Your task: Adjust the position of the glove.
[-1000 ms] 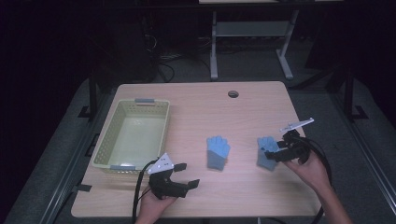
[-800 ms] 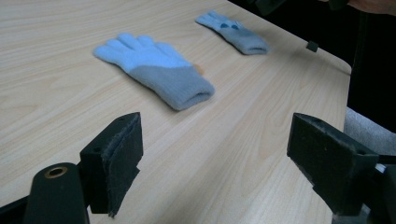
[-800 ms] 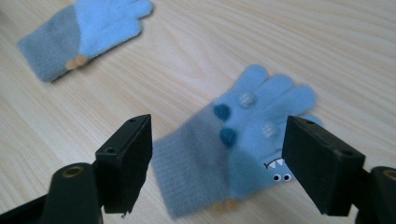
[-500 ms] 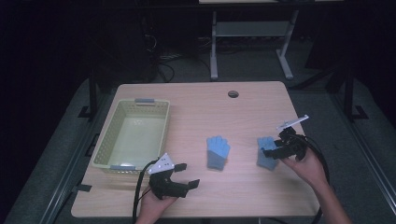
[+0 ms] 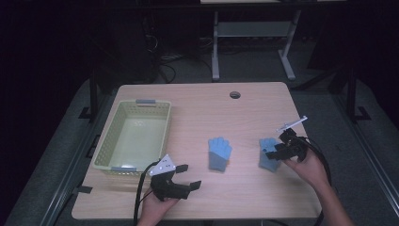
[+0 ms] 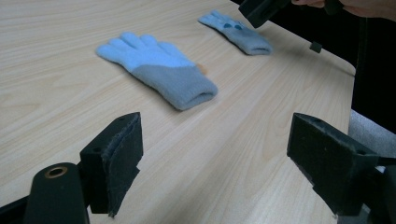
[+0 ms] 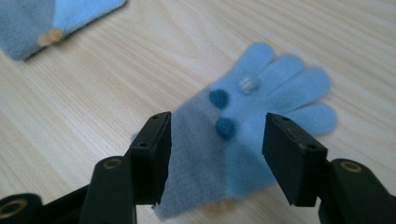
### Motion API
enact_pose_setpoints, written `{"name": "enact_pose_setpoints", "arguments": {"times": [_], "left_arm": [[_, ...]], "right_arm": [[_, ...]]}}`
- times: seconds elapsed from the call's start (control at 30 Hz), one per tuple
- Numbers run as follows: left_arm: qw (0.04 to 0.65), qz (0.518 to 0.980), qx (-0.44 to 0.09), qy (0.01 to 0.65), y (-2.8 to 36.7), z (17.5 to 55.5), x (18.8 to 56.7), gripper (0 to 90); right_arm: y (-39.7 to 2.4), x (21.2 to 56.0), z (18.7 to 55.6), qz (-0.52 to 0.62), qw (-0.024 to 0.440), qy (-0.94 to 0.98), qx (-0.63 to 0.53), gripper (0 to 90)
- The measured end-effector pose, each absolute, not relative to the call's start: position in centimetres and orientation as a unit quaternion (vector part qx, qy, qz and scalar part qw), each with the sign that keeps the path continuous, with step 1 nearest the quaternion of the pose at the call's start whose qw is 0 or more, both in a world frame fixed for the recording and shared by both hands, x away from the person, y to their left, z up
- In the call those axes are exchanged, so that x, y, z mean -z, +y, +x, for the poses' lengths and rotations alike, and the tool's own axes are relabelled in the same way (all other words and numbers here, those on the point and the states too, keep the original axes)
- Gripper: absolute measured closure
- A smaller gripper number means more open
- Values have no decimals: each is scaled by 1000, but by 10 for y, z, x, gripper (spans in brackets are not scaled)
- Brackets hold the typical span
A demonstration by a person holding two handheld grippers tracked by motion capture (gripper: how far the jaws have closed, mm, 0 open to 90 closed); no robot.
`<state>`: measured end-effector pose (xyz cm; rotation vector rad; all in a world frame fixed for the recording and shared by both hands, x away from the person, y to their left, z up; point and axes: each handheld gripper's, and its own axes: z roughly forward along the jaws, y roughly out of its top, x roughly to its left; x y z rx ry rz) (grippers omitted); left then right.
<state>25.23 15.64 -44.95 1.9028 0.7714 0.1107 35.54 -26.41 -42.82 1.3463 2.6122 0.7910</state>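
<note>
Closing: right tongs (image 7: 217, 154) jaws drawing in astride the right glove (image 7: 261, 107), pads not yet pressing;
Waiting: left tongs (image 6: 215, 158) wide open over bare bench (image 6: 56, 79);
Between: second glove (image 5: 219, 153)

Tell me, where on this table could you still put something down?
The far wooden tabletop is bare between the pale green plastic basket and the round cable hole. It is crowded near the front: two blue knitted gloves, with both black grippers nearby.

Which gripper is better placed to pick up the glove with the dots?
Right. The right gripper already straddles the dotted glove, its jaws just closing around the cuff. The left gripper sits open at the table's near edge, far from it.
</note>
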Motion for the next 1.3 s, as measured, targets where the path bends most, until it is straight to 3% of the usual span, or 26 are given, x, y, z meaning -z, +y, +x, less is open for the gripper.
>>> {"name": "enact_pose_setpoints", "arguments": {"times": [0.47,0.73,1.07,1.3], "left_arm": [[517,791,-45,323,156,252,450,181],[515,793,-45,322,155,252,450,181],[519,788,-47,327,158,252,449,182],[516,792,-51,321,157,250,449,183]], "right_arm": [[-256,443,361,448,59,872,-189,578],[-253,444,360,442,75,876,-180,616],[-256,444,362,450,80,871,-183,802],[-257,441,360,458,75,865,-191,828]]}}
